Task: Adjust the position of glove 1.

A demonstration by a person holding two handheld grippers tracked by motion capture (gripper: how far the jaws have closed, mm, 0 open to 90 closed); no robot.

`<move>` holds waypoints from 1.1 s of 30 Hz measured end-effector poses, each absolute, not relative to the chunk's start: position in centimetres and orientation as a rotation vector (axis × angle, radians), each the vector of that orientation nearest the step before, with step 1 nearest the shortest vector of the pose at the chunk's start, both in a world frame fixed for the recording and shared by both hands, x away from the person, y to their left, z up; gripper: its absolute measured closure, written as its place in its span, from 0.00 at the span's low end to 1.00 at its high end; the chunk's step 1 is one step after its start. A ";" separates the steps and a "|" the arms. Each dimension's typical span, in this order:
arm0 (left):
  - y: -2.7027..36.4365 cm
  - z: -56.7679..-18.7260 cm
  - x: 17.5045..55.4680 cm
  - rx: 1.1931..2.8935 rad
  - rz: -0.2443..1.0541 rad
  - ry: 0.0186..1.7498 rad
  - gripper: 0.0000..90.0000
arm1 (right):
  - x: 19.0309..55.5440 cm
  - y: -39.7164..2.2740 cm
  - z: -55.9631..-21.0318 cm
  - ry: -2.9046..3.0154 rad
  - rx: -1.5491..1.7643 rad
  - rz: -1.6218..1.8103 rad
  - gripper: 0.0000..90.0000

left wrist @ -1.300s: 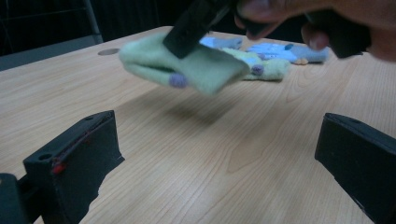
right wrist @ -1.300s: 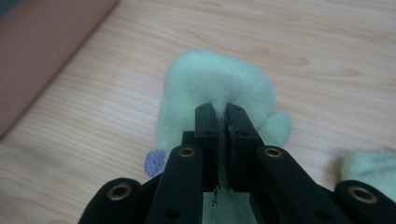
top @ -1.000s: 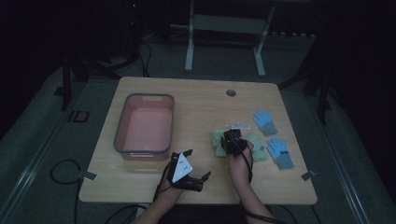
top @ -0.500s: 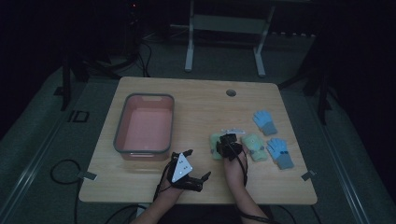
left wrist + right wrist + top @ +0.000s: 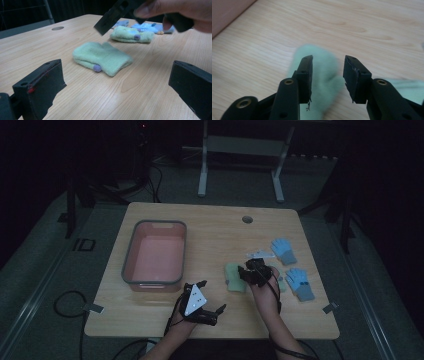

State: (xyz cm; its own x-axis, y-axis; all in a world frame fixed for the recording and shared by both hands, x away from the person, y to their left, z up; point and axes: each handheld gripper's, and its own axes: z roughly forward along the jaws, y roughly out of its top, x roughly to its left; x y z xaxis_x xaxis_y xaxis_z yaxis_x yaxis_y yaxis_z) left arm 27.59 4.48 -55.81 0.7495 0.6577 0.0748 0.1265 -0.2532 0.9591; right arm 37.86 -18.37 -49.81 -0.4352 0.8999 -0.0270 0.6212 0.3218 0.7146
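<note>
The right gripper is hovering just over the green mitten, which is lying flat on the counter a little right of centre, near the person's edge. Its jaws have just been opening and are now standing partly apart with nothing gripped between them; in the right gripper view the mitten is showing below the gap. A second ago that gripper was sitting farther right, over the second green mitten; it is now shifting left. Judging by this, a release is finished and a fresh grasp is being lined up. The left gripper is resting near the front edge, jaws wide and empty. The pink bin is waiting at the left.
</note>
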 end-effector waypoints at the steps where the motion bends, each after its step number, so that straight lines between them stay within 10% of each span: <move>1: 4.5 -55.8 27.6 1.782 0.567 0.615 0.00 | 37.9 -18.7 -49.6 2.191 1.337 0.907 0.68; 33: 4.6 -55.8 27.6 1.769 0.567 0.618 0.00 | 39.8 -31.4 -53.7 2.417 1.188 0.849 0.61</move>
State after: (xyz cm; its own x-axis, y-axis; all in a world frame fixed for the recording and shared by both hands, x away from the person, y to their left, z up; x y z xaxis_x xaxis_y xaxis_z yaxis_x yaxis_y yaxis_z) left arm 27.58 4.59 -55.83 0.7471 0.6613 0.0682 0.1249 -0.2404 0.9626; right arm 39.81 -31.44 -53.70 -0.6050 0.7959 -0.0208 0.6082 0.4789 0.6330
